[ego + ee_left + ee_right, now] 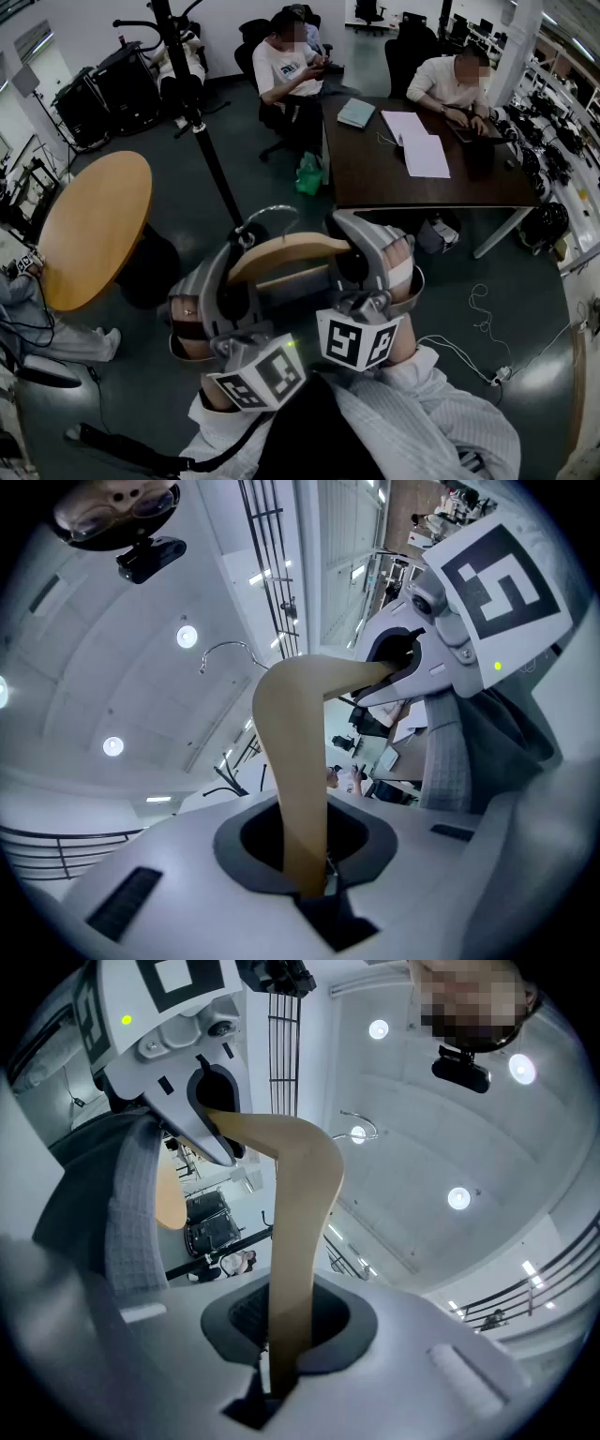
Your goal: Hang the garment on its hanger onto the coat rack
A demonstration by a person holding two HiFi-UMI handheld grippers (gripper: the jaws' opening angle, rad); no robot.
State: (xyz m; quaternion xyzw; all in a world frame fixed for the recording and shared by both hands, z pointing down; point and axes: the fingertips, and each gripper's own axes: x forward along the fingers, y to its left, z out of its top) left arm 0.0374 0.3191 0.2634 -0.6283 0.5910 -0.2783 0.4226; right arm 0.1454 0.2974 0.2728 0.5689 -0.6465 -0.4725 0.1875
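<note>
I have both grippers up in front of me, one on each arm of the hanger. The left gripper has its fingers clamped on the end of the hanger's left arm, with the wood running up out of the slot between them. The right gripper has its fingers pinched shut on the right arm in the same way. The hanger sits roughly level between the two, its metal hook curving up and away from me. The garment, a pale grey waffle-knit piece with a darker inside, hangs from the hanger down toward my body and bunches against the right gripper's side. The coat rack, a black pole with curved hooks at its top, stands on the floor beyond the hanger and a little to my left, well apart from the hook. A round wooden surface is to the left of it, and a dark desk with papers lies to the right
</note>
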